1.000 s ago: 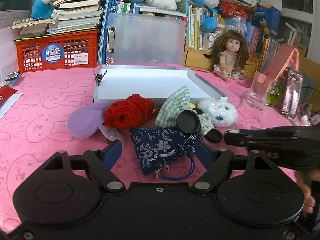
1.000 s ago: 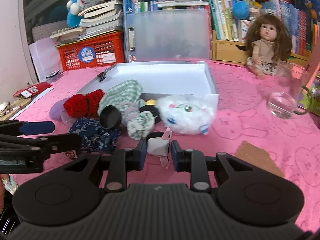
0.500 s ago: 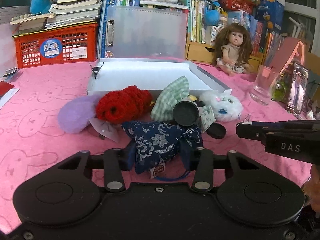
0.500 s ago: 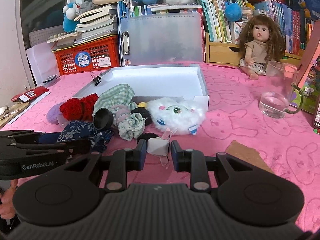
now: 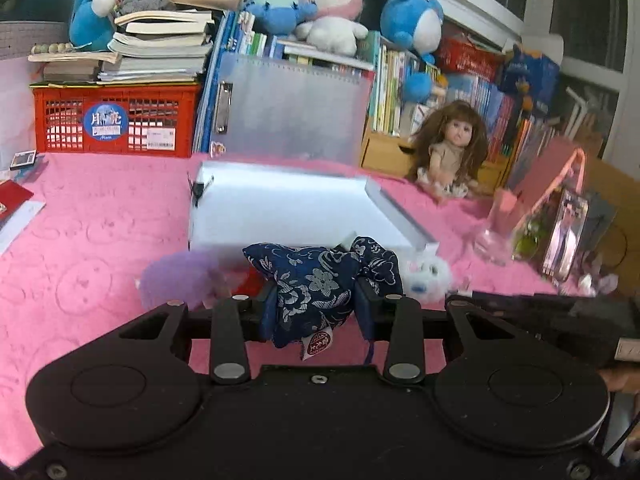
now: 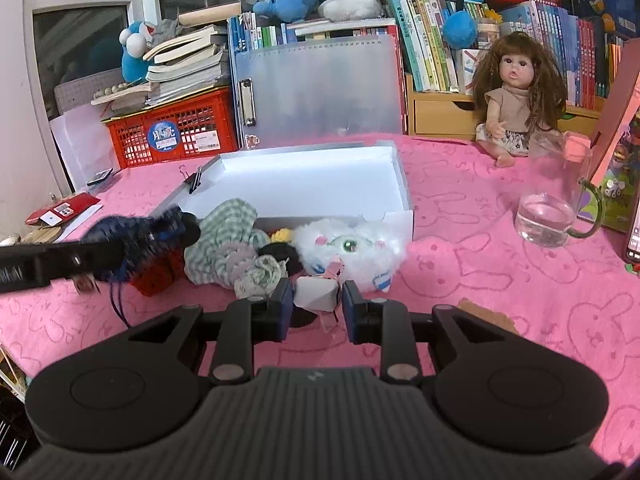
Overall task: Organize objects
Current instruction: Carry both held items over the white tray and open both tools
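Observation:
My left gripper (image 5: 316, 304) is shut on a dark blue floral pouch (image 5: 320, 280) and holds it lifted above the pink tablecloth, in front of the open white box (image 5: 288, 208). The pouch (image 6: 136, 244) also shows blurred at the left in the right wrist view. My right gripper (image 6: 316, 304) is shut on a small white and pink paper-like piece (image 6: 316, 296). Before it lie a white fluffy plush (image 6: 348, 246), a green checked cloth (image 6: 228, 236) and a red knitted item (image 6: 156, 276) by the white box (image 6: 316, 184). A purple fuzzy item (image 5: 176, 276) lies at left.
A glass pitcher (image 6: 556, 204) with water stands at right. A doll (image 6: 512, 92) sits behind it. A red crate (image 6: 172, 132) with books and a clear binder (image 6: 320, 92) line the back. A brown card (image 6: 484, 312) lies at right.
My left gripper closed on the blue pouch and lifted it off the table toward the box. My right gripper kept its hold on the small white piece and rose slightly.

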`<state>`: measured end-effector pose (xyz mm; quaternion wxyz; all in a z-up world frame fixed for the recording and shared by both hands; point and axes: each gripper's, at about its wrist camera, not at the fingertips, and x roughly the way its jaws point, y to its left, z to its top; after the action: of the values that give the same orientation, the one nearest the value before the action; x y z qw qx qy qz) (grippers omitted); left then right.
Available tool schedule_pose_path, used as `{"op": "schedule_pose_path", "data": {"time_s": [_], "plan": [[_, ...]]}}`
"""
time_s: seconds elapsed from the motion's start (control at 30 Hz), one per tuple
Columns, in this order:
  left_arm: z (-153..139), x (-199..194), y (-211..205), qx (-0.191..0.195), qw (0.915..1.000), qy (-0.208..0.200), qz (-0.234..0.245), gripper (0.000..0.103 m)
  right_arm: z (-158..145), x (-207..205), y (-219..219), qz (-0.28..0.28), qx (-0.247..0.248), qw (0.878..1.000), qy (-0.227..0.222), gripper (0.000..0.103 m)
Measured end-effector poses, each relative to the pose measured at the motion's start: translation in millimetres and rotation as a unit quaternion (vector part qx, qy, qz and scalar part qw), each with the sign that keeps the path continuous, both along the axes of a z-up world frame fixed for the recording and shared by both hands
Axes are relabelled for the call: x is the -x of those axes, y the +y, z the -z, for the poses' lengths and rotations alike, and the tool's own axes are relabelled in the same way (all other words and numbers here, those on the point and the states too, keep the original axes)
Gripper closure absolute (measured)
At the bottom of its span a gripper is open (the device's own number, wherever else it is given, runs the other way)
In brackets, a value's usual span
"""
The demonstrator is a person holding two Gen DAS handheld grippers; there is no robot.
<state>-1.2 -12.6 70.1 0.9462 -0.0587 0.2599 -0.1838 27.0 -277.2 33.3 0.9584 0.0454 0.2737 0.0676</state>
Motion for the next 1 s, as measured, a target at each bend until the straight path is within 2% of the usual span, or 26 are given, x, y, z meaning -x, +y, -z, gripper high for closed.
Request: {"op": "schedule_pose_path", "data": {"time_s": [0.23, 0.43, 0.8, 1.0], "plan": [[-17.1, -33.3, 17.2, 0.052, 0.9972, 0.051, 0.018, 0.066, -12.7, -14.3, -8.1, 0.003, -0.022, 1.0, 0.008, 0.072], [-28.3, -57.5, 22.2, 0.054, 0.9976, 0.044, 0.002, 0.065, -18.8, -26.0, -9.9, 0.0, -0.018, 1.0, 0.011, 0.072], [-26.2, -124.6, 9.0, 0.011, 0.9976, 0.057, -0.039, 0.065, -28.0, -81.2, -23.7, 0.005, -0.041, 0.998, 0.041, 0.072], [-14.0, -154.7, -5.2, -0.023, 0.997, 0.059, -0.046, 0.065, -23.4, -115.1, -21.1, 0.006, -0.032, 0.998, 0.054, 0.072]]}}
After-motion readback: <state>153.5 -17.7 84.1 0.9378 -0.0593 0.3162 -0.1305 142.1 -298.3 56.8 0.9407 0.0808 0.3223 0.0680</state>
